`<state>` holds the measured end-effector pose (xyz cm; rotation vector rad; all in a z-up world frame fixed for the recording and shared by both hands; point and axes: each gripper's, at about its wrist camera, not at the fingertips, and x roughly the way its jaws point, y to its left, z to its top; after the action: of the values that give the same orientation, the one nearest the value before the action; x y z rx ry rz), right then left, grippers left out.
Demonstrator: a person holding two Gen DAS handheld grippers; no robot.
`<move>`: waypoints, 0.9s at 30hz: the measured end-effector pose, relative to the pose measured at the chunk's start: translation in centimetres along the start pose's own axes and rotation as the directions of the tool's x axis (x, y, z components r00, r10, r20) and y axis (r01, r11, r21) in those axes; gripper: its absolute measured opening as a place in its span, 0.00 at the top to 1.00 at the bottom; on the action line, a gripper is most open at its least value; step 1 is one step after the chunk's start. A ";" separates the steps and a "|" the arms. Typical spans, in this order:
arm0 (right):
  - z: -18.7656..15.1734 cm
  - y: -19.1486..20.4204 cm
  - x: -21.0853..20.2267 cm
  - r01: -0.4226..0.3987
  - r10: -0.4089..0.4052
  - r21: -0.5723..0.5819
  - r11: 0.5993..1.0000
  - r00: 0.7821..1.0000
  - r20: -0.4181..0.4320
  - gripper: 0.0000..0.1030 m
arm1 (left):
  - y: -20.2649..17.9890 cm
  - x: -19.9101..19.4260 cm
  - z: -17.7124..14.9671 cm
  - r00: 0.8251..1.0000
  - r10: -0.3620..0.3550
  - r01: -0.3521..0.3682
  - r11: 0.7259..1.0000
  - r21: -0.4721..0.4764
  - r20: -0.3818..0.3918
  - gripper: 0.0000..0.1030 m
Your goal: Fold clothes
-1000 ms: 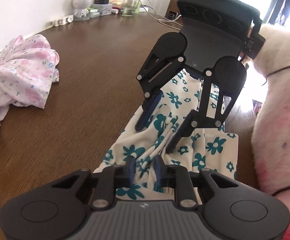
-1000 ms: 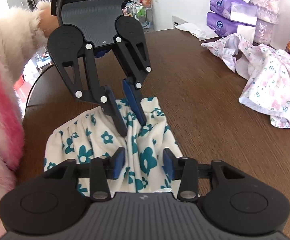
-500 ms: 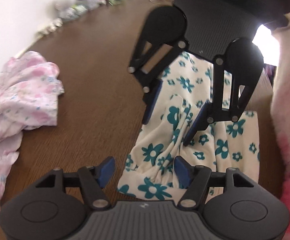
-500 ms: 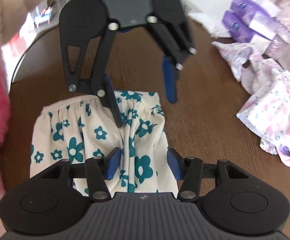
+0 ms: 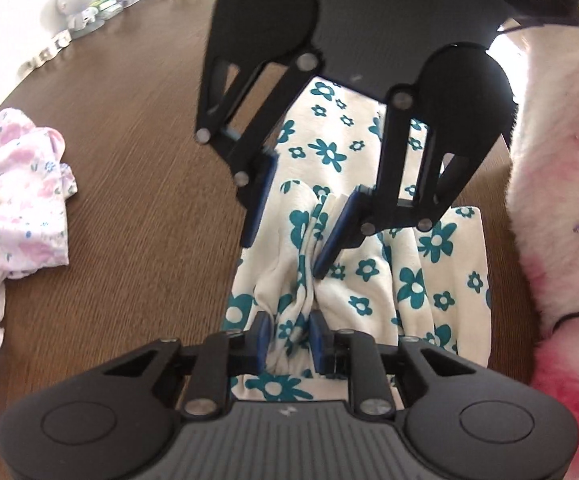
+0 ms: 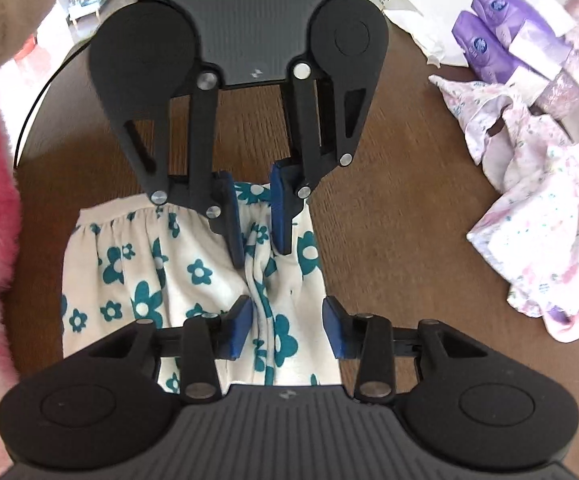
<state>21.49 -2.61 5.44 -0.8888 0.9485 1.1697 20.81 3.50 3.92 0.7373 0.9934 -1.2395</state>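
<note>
Left claw had re-closed on the flowered cloth after opening half a second earlier; right claw stayed wide, straddling it on the tabletop. Regrasp underway.

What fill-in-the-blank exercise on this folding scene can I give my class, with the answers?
1. The left gripper is ____ on a bunch of the white garment with teal flowers.
2. The right gripper stands ____ over that garment.
3. A heap of ____ floral clothes lies apart on the wooden table.
Missing words: shut; open; pink.
</note>
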 end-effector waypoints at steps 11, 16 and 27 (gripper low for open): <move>-0.7 -0.3 0.2 -0.050 0.050 0.002 0.999 0.998 0.023 0.88 | 1.3 -0.7 -0.2 0.999 0.035 -0.035 0.998 -0.053 -0.001 0.49; -1.6 -0.7 -0.5 -0.015 0.013 0.065 0.998 0.999 0.043 0.68 | 1.5 -0.8 -0.7 1.000 0.014 -0.014 0.998 -0.061 0.001 0.64; -3.4 -1.5 -1.0 -0.067 0.052 0.144 0.987 0.993 0.106 0.83 | -0.5 -1.0 -1.6 0.995 0.095 -0.093 0.993 -0.070 0.025 0.69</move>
<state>22.41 -6.38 5.26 -0.6804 0.9699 1.1687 19.97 5.25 4.18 0.7031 0.9629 -1.1265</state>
